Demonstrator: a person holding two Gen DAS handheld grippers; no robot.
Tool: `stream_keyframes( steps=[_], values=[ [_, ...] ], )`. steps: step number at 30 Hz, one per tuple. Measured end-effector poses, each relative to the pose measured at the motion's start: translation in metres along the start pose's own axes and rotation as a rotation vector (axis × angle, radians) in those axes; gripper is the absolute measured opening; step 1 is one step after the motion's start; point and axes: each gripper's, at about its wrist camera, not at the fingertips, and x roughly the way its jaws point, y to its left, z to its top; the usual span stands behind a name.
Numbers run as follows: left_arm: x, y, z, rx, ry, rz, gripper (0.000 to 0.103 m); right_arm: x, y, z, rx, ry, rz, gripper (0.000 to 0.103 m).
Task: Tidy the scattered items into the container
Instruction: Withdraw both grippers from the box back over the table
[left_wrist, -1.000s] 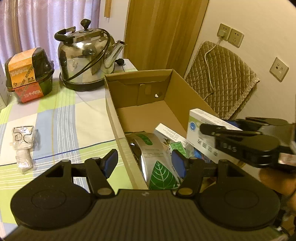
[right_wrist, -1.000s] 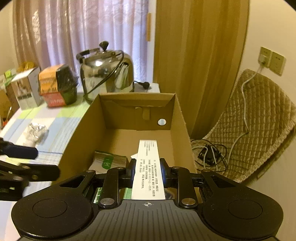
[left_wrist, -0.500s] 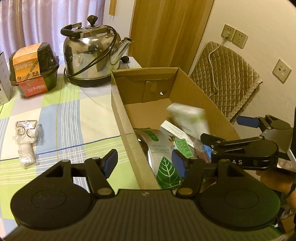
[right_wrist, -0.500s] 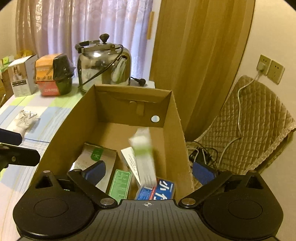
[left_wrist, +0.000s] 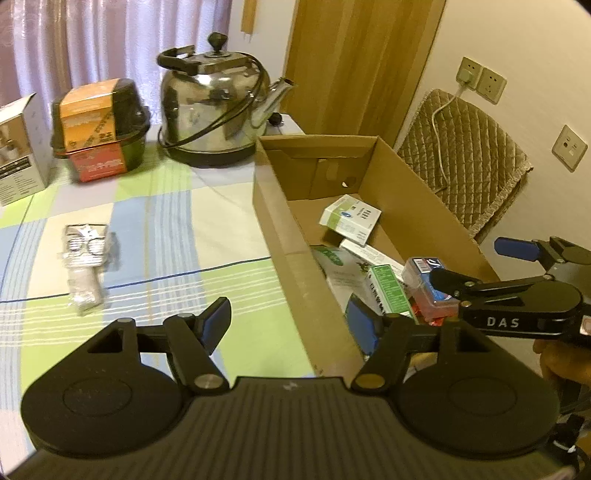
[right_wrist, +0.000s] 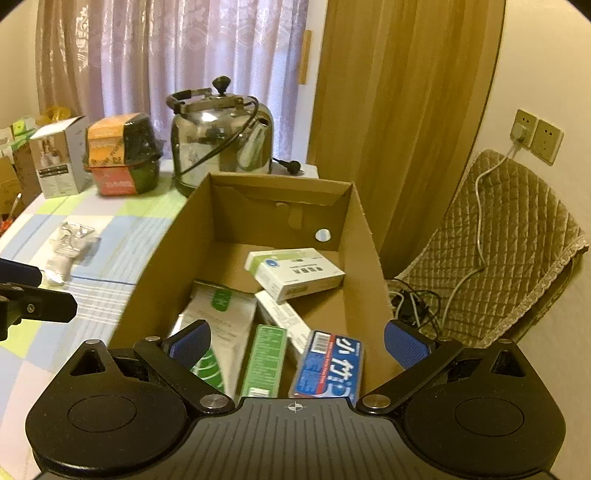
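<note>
Presently the white-and-green cardboard carton (right_wrist: 295, 272) lies tilted inside the open brown cardboard box (right_wrist: 365, 236), well ahead of the right hand-held gripper (right_wrist: 295, 341), jaws spread wide, holding nothing. Left hand-held gripper (left_wrist: 291, 325) likewise agape, empty, straddling the box's near wall above the checked desk (left_wrist: 166, 221).

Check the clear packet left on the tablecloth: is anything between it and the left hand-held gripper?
Nothing visible. The left hand-held gripper is open, and only bare tablecloth lies between it and the clear packet. The cardboard box sits to the right.
</note>
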Motion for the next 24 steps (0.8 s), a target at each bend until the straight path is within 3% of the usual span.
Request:
stream_keyframes(
  steps=[24],
  values=[
    [-0.093, 0.094, -0.055, -0.094, -0.030, 0.176, 0.095, -0.066, 0.092, 0.013, 0.017, -0.050, 0.146, 0.103]
  ],
)
